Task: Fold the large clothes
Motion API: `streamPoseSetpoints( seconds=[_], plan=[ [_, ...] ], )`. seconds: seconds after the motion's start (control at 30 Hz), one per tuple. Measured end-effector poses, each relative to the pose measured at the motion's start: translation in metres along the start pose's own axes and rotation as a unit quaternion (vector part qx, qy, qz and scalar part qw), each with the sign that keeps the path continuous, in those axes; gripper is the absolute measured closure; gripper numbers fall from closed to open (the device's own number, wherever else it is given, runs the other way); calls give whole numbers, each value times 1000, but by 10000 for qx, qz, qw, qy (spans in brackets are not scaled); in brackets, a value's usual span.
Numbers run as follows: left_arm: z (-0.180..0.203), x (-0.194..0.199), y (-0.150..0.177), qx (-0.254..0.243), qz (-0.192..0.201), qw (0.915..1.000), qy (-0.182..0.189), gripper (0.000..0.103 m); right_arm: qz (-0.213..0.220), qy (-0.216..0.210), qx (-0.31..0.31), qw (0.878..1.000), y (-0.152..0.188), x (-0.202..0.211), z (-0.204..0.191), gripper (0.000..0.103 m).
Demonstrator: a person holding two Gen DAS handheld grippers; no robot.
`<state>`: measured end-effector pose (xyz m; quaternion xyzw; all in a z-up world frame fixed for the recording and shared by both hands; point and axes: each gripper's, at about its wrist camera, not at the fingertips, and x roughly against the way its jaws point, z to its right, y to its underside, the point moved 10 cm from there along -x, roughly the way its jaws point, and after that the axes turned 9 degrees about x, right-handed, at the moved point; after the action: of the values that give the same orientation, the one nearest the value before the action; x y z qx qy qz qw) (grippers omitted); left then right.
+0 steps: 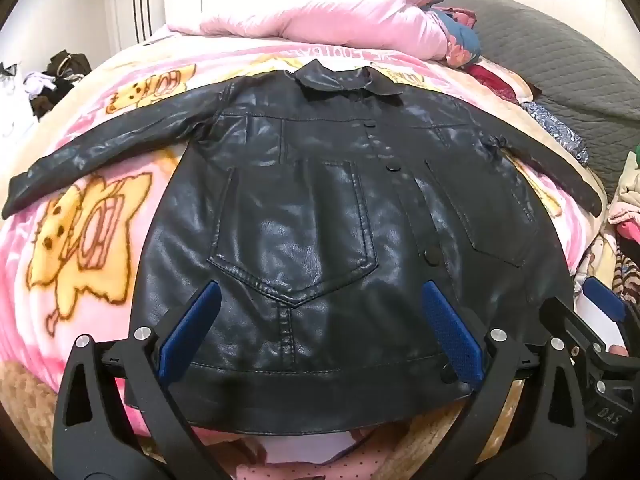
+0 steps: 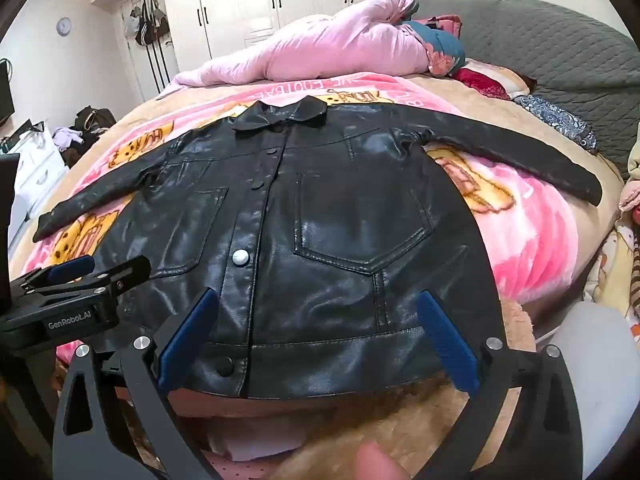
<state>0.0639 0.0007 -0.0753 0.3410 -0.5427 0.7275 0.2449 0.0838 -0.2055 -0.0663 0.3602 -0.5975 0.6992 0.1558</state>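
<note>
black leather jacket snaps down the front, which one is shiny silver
The snap second from the hem on the black leather jacket; the others are black.

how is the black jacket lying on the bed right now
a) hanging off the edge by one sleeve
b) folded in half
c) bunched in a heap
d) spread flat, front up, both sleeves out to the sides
d: the black jacket lies flat on the pink cartoon blanket, buttons and pockets facing up, with one sleeve stretched out to each side.

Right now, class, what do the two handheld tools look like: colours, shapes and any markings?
Both tools, left and right, have black, triangular cut-out frames with silver bolt heads and two flat fingers faced with blue textured pads. The left one's body carries white "GenRobot.AI" lettering. No cables or sleeves show.
</note>
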Motion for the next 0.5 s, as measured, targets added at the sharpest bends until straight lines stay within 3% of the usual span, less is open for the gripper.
streamPoseSetpoints(
  seconds=[0.5],
  plan=[
    [5,5,-3,-69,47,10000,25,9,67,152,28,9999,-2,10,2,4]
  ],
)
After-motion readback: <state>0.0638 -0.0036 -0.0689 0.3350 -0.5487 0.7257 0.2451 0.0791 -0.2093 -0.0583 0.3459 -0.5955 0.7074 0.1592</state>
